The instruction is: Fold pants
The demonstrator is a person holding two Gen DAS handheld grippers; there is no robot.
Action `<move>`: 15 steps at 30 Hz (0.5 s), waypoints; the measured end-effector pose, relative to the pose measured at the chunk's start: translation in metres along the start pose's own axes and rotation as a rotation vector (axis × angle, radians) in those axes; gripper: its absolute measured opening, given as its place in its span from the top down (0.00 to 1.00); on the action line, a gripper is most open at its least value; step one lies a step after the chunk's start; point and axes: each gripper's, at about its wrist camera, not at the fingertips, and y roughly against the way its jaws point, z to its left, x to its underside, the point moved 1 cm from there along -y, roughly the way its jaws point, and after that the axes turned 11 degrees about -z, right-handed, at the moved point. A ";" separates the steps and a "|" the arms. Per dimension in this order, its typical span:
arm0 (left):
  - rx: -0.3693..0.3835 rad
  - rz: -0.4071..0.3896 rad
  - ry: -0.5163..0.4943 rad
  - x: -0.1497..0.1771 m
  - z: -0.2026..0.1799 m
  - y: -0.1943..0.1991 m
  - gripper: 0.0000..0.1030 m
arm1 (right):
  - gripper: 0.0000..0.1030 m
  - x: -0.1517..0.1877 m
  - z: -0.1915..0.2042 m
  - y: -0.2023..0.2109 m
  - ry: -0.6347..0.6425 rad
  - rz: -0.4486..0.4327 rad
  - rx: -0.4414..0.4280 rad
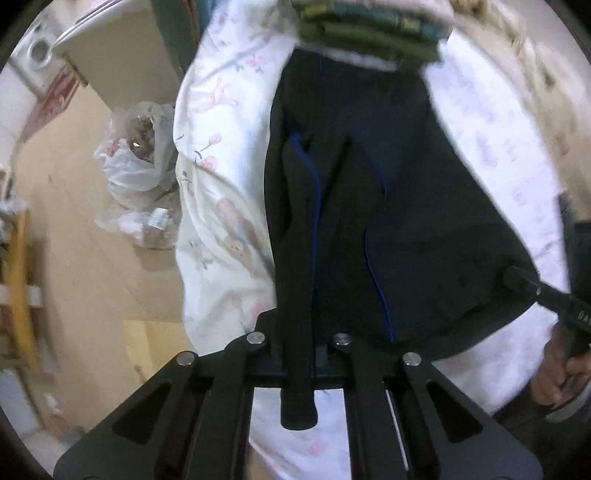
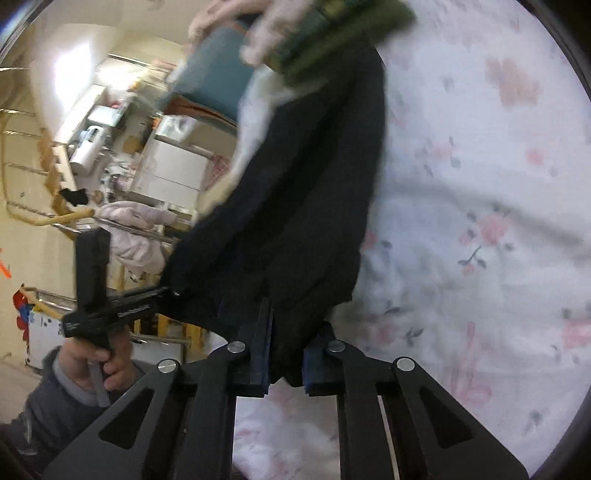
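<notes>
Dark pants (image 1: 388,221) with thin blue piping lie lengthwise on a white floral bedsheet (image 1: 221,166). My left gripper (image 1: 299,350) is shut on a bunched fold at the pants' near edge, and a strip of the cloth hangs down between its fingers. My right gripper (image 2: 286,356) is shut on the same near edge further along, the fabric pinched between its blue pads. The pants (image 2: 295,203) are lifted at this end and stretch between the two grips. Each view shows the other gripper: the right one (image 1: 515,276) at the pants' corner, the left one (image 2: 168,293) likewise.
A stack of folded green clothes (image 1: 369,29) sits on the bed at the pants' far end. Plastic bags (image 1: 140,166) lie on the tan floor left of the bed. A hand (image 2: 99,362) holds the left gripper's handle. Shelves and appliances (image 2: 166,166) fill the background.
</notes>
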 end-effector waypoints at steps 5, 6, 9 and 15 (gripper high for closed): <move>0.220 -0.139 0.132 0.010 -0.010 0.086 0.96 | 0.89 0.000 0.033 0.081 -0.022 -0.100 -0.076; 0.257 -0.165 0.155 0.012 -0.012 0.104 0.96 | 0.89 0.000 0.040 0.100 -0.025 -0.127 -0.099; 0.384 -0.273 0.177 0.013 -0.034 0.168 0.96 | 0.89 -0.007 0.073 0.161 -0.003 -0.224 -0.140; 0.539 -0.451 0.182 -0.011 -0.069 0.251 0.96 | 0.89 -0.032 0.142 0.263 0.055 -0.389 -0.155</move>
